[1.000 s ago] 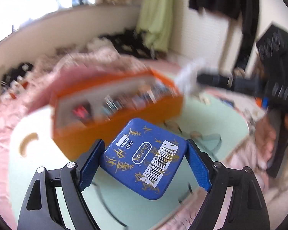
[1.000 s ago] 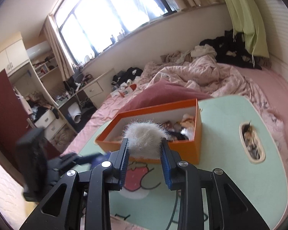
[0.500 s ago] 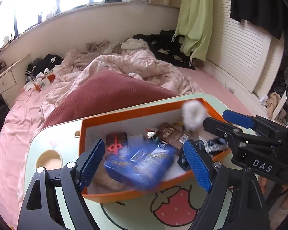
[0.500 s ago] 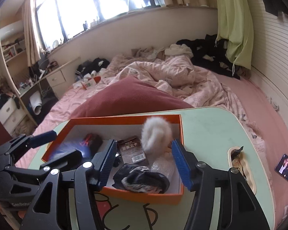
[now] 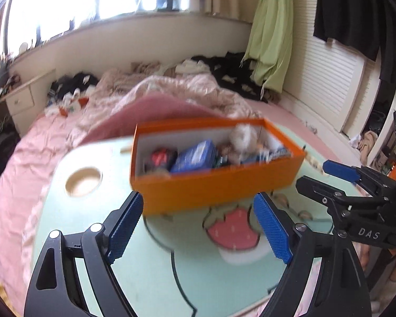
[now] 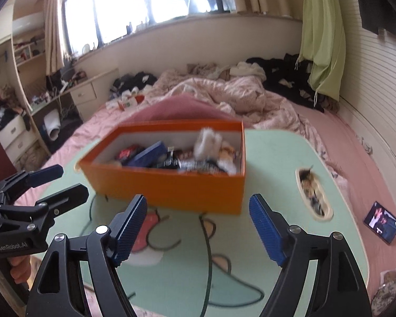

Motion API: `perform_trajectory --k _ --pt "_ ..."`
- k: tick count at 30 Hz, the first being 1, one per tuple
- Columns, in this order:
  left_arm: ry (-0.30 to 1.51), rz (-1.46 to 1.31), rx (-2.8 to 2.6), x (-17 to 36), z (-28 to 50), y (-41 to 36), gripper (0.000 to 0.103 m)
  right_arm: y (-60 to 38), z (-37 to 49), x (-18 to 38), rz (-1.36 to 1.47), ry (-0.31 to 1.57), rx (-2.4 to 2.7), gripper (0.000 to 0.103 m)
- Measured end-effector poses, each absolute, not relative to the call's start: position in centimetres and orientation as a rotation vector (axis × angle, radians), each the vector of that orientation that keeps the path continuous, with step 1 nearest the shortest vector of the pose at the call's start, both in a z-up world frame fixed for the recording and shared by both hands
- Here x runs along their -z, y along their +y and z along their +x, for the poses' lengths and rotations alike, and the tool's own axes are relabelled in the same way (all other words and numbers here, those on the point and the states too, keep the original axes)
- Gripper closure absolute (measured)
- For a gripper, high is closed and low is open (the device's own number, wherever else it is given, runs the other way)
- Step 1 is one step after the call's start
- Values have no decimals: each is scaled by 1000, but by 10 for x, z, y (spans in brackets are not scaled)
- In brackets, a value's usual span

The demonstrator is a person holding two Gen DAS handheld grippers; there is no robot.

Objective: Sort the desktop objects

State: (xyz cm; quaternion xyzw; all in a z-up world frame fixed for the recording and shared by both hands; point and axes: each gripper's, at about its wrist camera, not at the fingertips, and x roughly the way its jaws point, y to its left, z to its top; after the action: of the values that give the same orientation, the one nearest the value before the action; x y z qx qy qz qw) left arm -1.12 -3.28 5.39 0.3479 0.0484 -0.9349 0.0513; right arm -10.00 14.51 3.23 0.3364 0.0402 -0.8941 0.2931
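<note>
An orange box (image 5: 216,185) (image 6: 171,185) stands on the mint-green lap table (image 5: 145,264). Inside it lie a blue tin (image 5: 195,155) (image 6: 147,155), a white fluffy ball (image 5: 241,137) (image 6: 207,142) and several small packets. My left gripper (image 5: 196,198) is open and empty, just short of the box's near wall; it also shows in the right wrist view, left gripper (image 6: 63,182). My right gripper (image 6: 198,198) is still opening, with nothing between its jaws. It appears at the right edge of the left wrist view, right gripper (image 5: 322,177).
The table has a round cup recess (image 5: 84,182) on the left and an oval slot (image 6: 312,195) holding small items on the right. A phone (image 6: 382,223) lies on the pink bed beside the table. Rumpled bedding and a red pillow lie behind the box.
The blue tin has left my left gripper and now lies in the box. My right gripper opened and dropped the fluffy ball in. Both grippers drew back from the box.
</note>
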Motion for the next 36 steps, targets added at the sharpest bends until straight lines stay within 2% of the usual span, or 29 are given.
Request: perform_trajectory --k 8,11,14,15,36 --pt "177 1248 2710 -2 -15 -31 17 136 -96 1 1032 209 2379 23" --pt "111 1237 2680 6 -16 -25 12 136 -104 16 1123 221 2350 22" --pt "127 1247 2684 8 -16 -26 1 133 -108 23 1167 288 2361 3" --pt "131 1243 2687 9 -16 -28 0 133 -110 25 1176 285 2364 0" --pt "99 1203 2754 11 -13 -30 0 137 -110 26 1179 285 2355 0"
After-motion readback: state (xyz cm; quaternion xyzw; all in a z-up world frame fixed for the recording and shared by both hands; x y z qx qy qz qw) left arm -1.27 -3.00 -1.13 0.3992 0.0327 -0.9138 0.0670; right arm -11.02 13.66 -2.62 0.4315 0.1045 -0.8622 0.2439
